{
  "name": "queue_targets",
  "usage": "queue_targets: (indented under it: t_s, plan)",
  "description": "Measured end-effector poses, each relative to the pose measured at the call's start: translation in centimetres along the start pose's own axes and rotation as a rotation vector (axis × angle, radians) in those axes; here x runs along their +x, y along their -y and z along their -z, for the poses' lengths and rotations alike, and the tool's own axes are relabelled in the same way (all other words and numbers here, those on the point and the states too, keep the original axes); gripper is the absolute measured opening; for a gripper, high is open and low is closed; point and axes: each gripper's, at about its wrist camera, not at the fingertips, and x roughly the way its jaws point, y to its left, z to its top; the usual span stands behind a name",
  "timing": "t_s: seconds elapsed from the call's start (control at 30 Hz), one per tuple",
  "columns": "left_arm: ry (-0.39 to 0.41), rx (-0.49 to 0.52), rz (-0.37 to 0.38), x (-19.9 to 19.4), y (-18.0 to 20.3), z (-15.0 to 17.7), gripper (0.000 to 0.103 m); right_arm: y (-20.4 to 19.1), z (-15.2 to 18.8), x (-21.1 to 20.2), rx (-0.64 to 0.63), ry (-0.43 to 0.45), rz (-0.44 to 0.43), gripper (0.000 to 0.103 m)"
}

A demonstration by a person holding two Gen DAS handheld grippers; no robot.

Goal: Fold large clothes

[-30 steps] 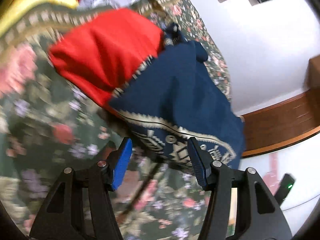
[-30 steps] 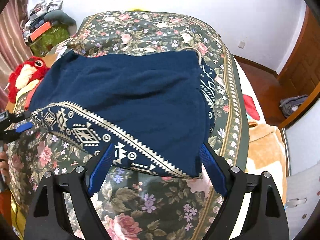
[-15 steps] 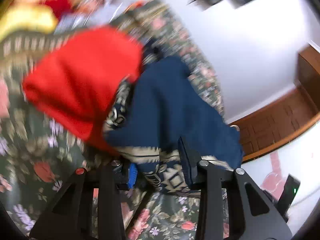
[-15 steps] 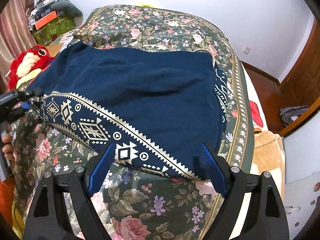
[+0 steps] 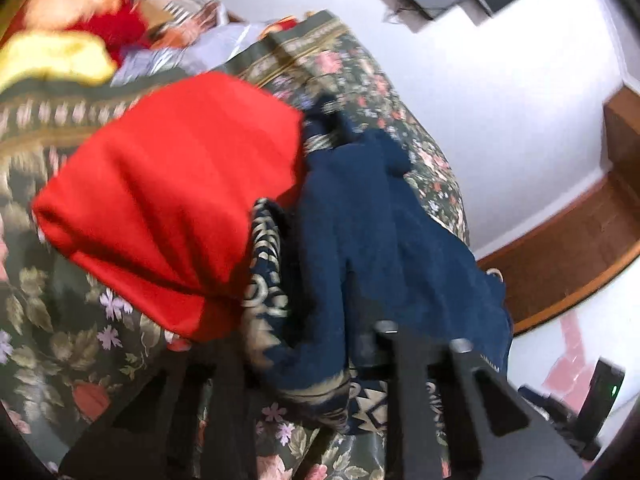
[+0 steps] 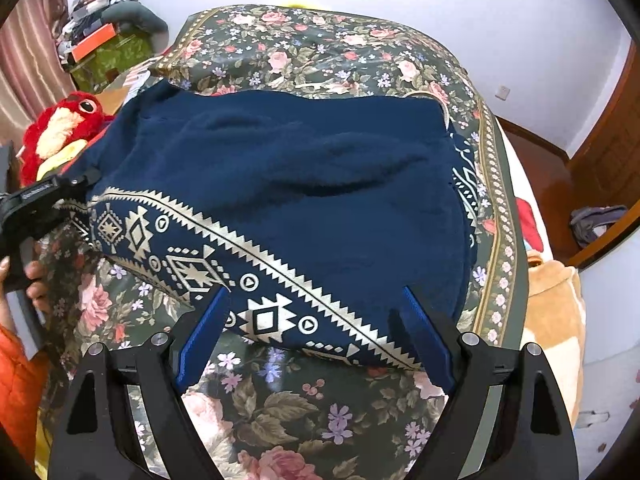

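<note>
- A bed covered in a dark green floral bedspread (image 6: 320, 52) fills the room, with white walls behind it and brown wooden trim along the floor on the right.
- A navy blue garment (image 6: 300, 184) with a cream geometric border band lies spread across the bedspread, its patterned edge running diagonally from the left toward the near right corner.
- In the left wrist view the same navy blue garment (image 5: 392, 240) is bunched and lifted at one corner, its patterned hem folded over in front of the camera.
- The left gripper (image 5: 320, 360) is clenched on that patterned corner; cloth fills the space between its black fingers, and the picture is blurred.
- From the right wrist view the left gripper (image 6: 76, 186) shows at the far left edge of the garment, pinching the hem, with a hand (image 6: 24, 276) holding its handle.
- The right gripper (image 6: 316, 336) is released, its blue-padded fingers spread wide; the garment's near patterned edge lies between them, and whether the pads touch the cloth cannot be told.
- A red cloth (image 5: 172, 200) lies on the bedspread just beside the navy garment, overlapping its edge in the left wrist view.
- A red plush toy (image 6: 60, 128) sits off the left side of the bed, and a tan plush toy (image 6: 554, 312) lies off the right side.
- A pile of clutter (image 6: 104, 36) stands in the far left corner.
</note>
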Motion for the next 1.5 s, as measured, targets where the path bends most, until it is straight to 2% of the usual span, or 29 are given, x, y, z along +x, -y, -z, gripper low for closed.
queue_targets:
  t_s: [0.07,0.13,0.27,0.37,0.47,0.63,0.73,0.83,0.93,1.03,1.2,1.27,1.37,1.5]
  plan:
    - [0.021,0.047,0.013,-1.2,1.7,-0.5,0.01,0.0,-0.4,0.0,0.01,-0.001,0.003,0.084]
    - [0.057,0.04,0.061,-2.5,2.6,-1.2,0.009,0.0,-1.0,-0.2,0.022,0.009,-0.002,0.084]
    - [0.157,0.104,0.115,-6.3,6.8,-2.6,0.008,-1.1,-3.2,-0.8,0.033,0.047,-0.037,0.084]
    - [0.191,0.146,0.129,-7.9,9.3,-3.3,0.008,-2.4,-4.7,-0.7,0.035,0.068,-0.092,0.084]
    - [0.229,0.208,0.134,-8.9,11.9,-3.4,0.008,-4.3,-5.3,1.1,0.008,0.035,-0.158,0.084]
    - [0.183,0.295,0.094,-6.9,15.9,-2.3,0.008,-6.2,-4.2,5.6,-0.019,-0.054,-0.208,0.085]
    - [0.142,0.309,0.104,-5.1,17.8,-1.5,0.008,-4.8,-4.0,6.7,0.015,-0.104,-0.274,0.085]
    - [0.127,0.327,0.117,-4.3,20.1,-0.8,0.008,-2.1,-3.5,5.6,0.081,-0.111,-0.333,0.085]
    - [0.089,0.369,0.145,-2.8,23.9,0.3,0.008,1.9,-2.3,2.7,0.167,-0.059,-0.338,0.085]
    - [0.034,0.416,0.17,-1.3,27.1,2.5,0.008,6.2,-0.3,-0.3,0.216,0.0,-0.273,0.085]
    - [-0.189,0.463,0.229,3.5,30.6,9.1,0.008,12.0,4.2,-3.4,0.273,0.034,-0.122,0.085]
    - [-0.268,0.507,0.214,5.3,31.2,11.4,0.008,13.3,5.9,-3.9,0.289,0.021,-0.098,0.085]
    - [-0.387,0.563,0.148,7.9,31.3,15.0,0.008,14.6,8.0,-4.2,0.287,-0.003,-0.052,0.085]
    - [-0.487,0.553,0.108,9.3,29.7,17.3,0.008,15.2,9.7,-4.9,0.284,-0.026,-0.041,0.085]
